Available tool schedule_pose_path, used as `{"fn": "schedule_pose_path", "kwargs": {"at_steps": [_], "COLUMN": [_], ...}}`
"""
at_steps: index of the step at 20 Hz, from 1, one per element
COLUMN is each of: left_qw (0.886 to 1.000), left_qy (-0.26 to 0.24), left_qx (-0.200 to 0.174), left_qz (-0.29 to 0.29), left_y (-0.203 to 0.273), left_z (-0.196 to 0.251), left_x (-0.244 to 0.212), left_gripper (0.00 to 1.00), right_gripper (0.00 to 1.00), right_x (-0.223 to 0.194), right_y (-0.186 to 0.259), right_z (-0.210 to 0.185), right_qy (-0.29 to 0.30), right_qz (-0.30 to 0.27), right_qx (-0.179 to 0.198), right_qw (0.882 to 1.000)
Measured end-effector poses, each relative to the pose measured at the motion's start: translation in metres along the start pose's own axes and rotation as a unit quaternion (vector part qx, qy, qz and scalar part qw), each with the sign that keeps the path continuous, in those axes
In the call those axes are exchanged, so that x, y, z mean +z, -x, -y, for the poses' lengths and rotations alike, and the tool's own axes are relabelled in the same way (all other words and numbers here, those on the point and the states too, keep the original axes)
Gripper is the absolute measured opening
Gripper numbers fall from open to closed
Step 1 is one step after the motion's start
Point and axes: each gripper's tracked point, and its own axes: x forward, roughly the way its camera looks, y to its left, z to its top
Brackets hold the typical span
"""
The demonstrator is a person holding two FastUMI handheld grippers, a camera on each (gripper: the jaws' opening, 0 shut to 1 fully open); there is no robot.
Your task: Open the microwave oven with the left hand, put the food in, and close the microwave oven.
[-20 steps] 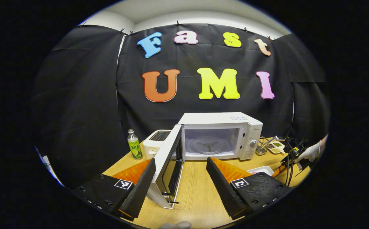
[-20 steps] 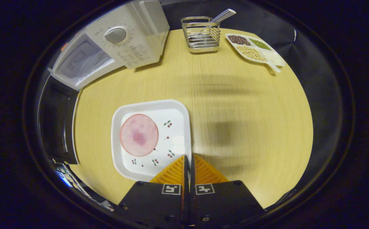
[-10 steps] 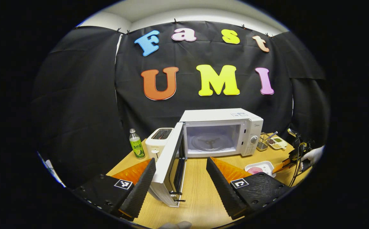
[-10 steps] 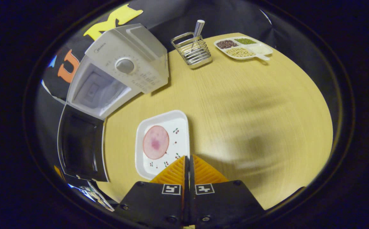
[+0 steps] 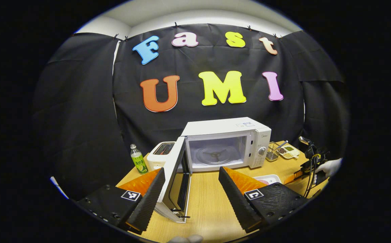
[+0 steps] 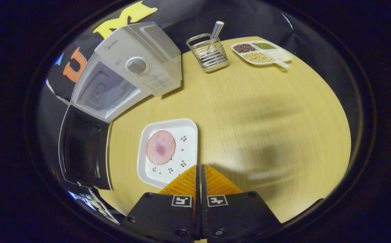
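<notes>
The white microwave (image 5: 227, 143) stands at the back of the table with its door (image 5: 176, 175) swung wide open and the glass turntable (image 5: 215, 155) bare. My left gripper (image 5: 192, 170) is open. The door's free edge lies between its fingers, and neither finger touches it. A square white plate (image 6: 182, 155) carries a round pink slice of meat (image 6: 161, 147) and lies in front of the microwave (image 6: 131, 71). My right gripper (image 6: 198, 166) is shut on the plate's near right rim. In the left gripper view the plate (image 5: 266, 178) sits low over the table, beside a gloved hand (image 5: 330, 166).
A toaster (image 5: 160, 152) and a green bottle (image 5: 137, 163) stand left of the microwave. A wire rack (image 6: 208, 52) with a utensil and a divided dish of beans (image 6: 261, 54) sit at the table's far right. Bare wooden table (image 6: 266, 111) spreads right of the plate.
The left gripper has drawn back a little, so the microwave looks smaller; the door stays open. The right gripper's view has tilted up from straight down, with the plate still at its fingertips.
</notes>
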Motion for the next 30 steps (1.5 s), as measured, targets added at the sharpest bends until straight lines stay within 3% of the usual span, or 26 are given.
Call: {"fn": "schedule_pose_path", "kwargs": {"at_steps": [5,8,10,11,12,13,14,17,18,19,20,21,22,23,24,27,28,30], "left_qw": [1.0,1.0,1.0,1.0,1.0,1.0,1.0,1.0,1.0,1.0,1.0,1.0,1.0,1.0,0.999,0.999,0.999,0.999], "left_qy": [0.012,0.013,0.016,0.018,0.02,0.021,0.024,0.026,0.026,0.026,0.027,0.028,0.029,0.029,0.03,0.032,0.032,0.031], "left_qx": [0.001,0.005,0.005,0.004,0.004,0.004,0.004,0.003,0.003,0.004,0.003,0.002,0.001,0.001,0.0,-0.002,0.0,0.004], "left_qz": [0.0,-0.003,-0.003,-0.004,-0.005,-0.006,-0.006,-0.007,-0.007,-0.006,-0.005,-0.006,-0.007,-0.009,-0.01,-0.017,-0.017,-0.018], "left_y": [0.001,0.001,-0.001,-0.002,-0.002,-0.003,-0.004,-0.005,-0.006,-0.006,-0.007,-0.007,-0.009,-0.01,-0.01,-0.012,-0.013,-0.013], "left_z": [-0.006,-0.011,-0.012,-0.013,-0.014,-0.014,-0.015,-0.018,-0.02,-0.021,-0.021,-0.021,-0.022,-0.021,-0.021,-0.02,-0.022,-0.025], "left_x": [-0.003,-0.007,-0.01,-0.012,-0.014,-0.014,-0.015,-0.017,-0.017,-0.016,-0.017,-0.018,-0.02,-0.022,-0.023,-0.027,-0.027,-0.026], "left_gripper": [0.96,0.96,0.96,0.96,0.96,0.96,0.96,0.96,0.96,0.95,0.96,0.96,0.96,0.96,0.96,0.96,0.96,0.96], "right_gripper": [0.04,0.14,0.11,0.19,0.22,0.14,0.22,0.22,0.14,0.14,0.22,0.21,0.05,0.1,0.04,0.04,0.0,0.04], "right_x": [-0.005,-0.003,-0.002,-0.005,-0.006,-0.006,-0.006,-0.014,-0.013,-0.011,-0.01,-0.011,-0.012,-0.013,-0.01,-0.009,-0.003,0.002], "right_y": [-0.003,0.002,-0.001,-0.002,-0.004,-0.008,-0.012,-0.018,-0.02,-0.022,-0.022,-0.025,-0.024,-0.021,-0.026,-0.021,-0.02,-0.018], "right_z": [-0.007,-0.012,-0.015,-0.015,-0.02,-0.023,-0.025,-0.027,-0.03,-0.03,-0.03,-0.032,-0.027,-0.027,-0.028,-0.026,-0.036,-0.048], "right_qy": [-0.03,-0.053,-0.062,-0.062,-0.068,-0.072,-0.07,-0.074,-0.075,-0.075,-0.075,-0.072,-0.069,-0.072,-0.064,-0.054,-0.055,-0.042], "right_qz": [-0.021,-0.023,-0.031,-0.042,-0.049,-0.054,-0.057,-0.078,-0.078,-0.075,-0.073,-0.072,-0.068,-0.063,-0.057,-0.024,0.006,0.04], "right_qx": [0.022,0.036,0.036,0.034,0.04,0.044,0.04,0.025,0.025,0.022,0.019,0.016,0.004,0.0,0.003,0.003,0.024,0.048], "right_qw": [0.999,0.998,0.997,0.997,0.996,0.995,0.995,0.994,0.994,0.994,0.994,0.995,0.995,0.995,0.996,0.998,0.998,0.997]}}
